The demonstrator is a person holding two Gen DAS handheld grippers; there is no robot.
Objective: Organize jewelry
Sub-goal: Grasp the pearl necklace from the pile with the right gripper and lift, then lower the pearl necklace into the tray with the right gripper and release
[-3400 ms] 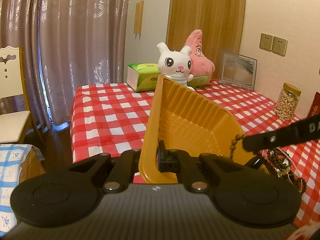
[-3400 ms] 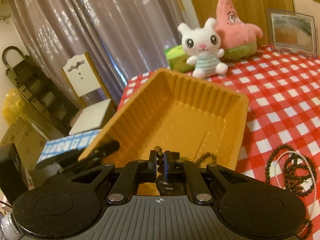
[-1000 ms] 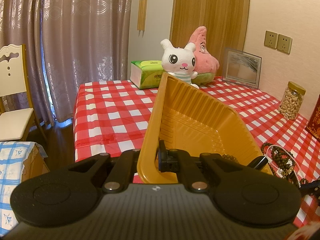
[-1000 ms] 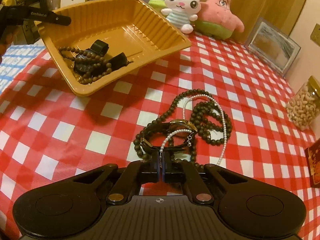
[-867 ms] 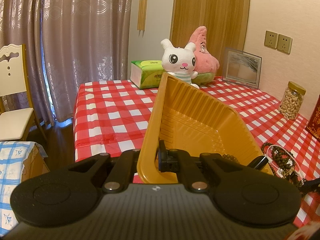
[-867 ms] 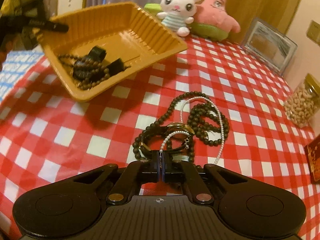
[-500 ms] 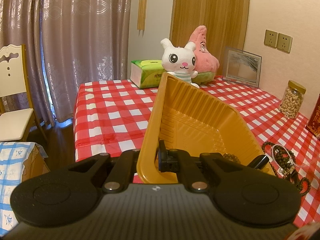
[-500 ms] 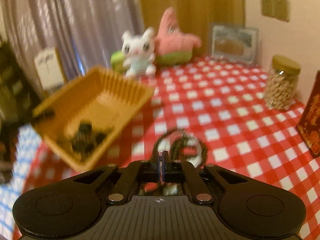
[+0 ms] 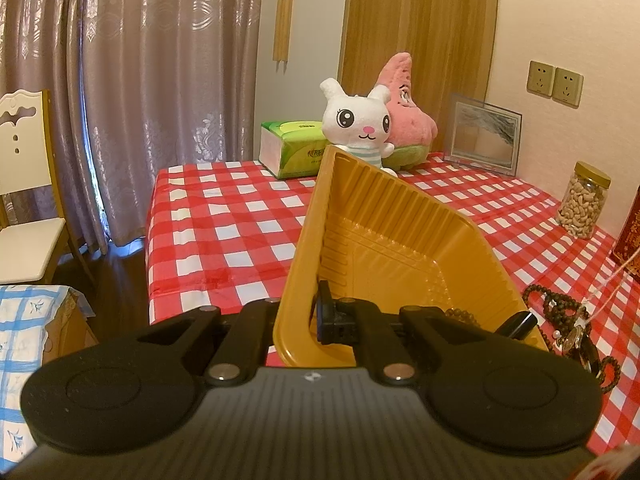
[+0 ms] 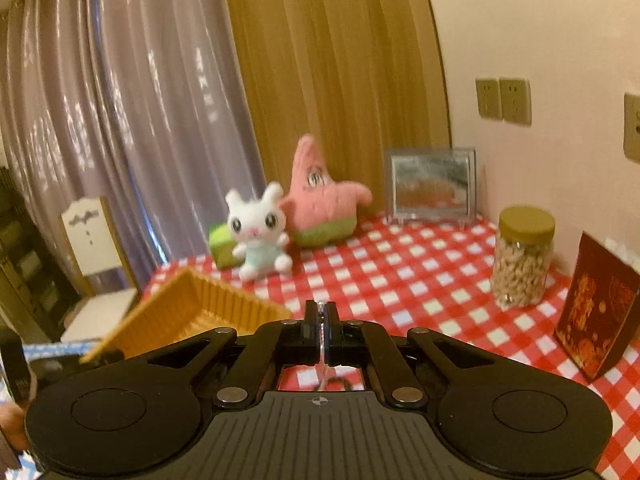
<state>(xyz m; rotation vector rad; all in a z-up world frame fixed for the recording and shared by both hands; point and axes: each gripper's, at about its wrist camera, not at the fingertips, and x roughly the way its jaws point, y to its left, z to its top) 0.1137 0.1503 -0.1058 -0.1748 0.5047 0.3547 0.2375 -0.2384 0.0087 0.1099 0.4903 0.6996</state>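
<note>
My left wrist camera looks close along the orange tray (image 9: 400,240); my right looks from higher; both share the white rabbit plush (image 9: 358,124) across the worktop (image 10: 420,280).

orange tray (image 9: 384,216) on red-white checked tablecloth (image 9: 224,232).

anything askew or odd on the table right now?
The orange tray is tipped up on edge, pinched at its rim by the left claw. A thin pearl strand stretches taut up from the bead pile.

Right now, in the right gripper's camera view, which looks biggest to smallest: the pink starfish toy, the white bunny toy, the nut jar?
1. Pink starfish toy
2. White bunny toy and nut jar: they look about alike, and the jar stands nearer the camera, so I won't rank them.
</note>
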